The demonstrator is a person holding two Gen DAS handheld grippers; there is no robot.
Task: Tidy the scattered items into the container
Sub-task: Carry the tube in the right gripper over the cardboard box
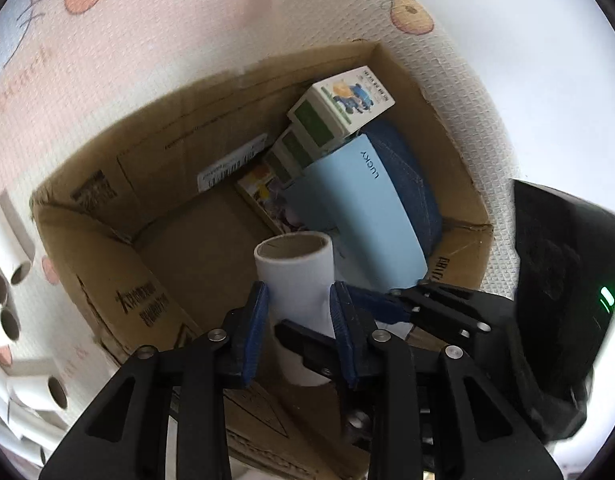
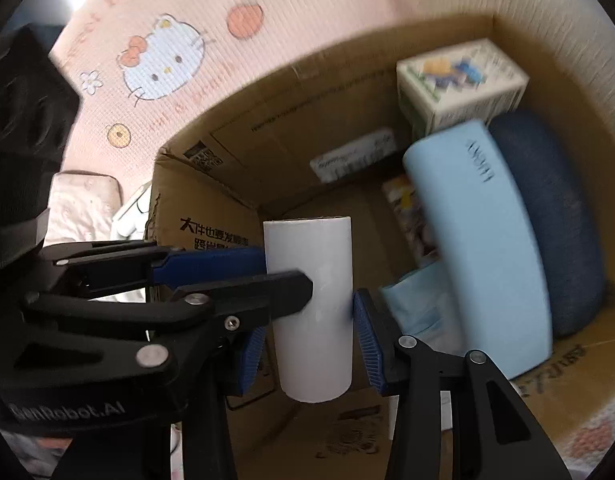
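Both tools clamped one white paper roll [image 2: 313, 312] above the cardboard box [image 1: 87, 240] — the right tool [image 2: 307, 336] across its middle, the left tool [image 1: 297, 320] on the same tube from the side. It looked light, hollow and crushable, so a mid-wall hold seemed wise. Open room lay at the box's near-left floor; a light-blue case [image 1: 359, 216] and small cartons [image 1: 339, 108] filled the far-right corner. More rolls [image 1: 11, 280] lay on the mat [image 1: 147, 60] outside the box's left wall.
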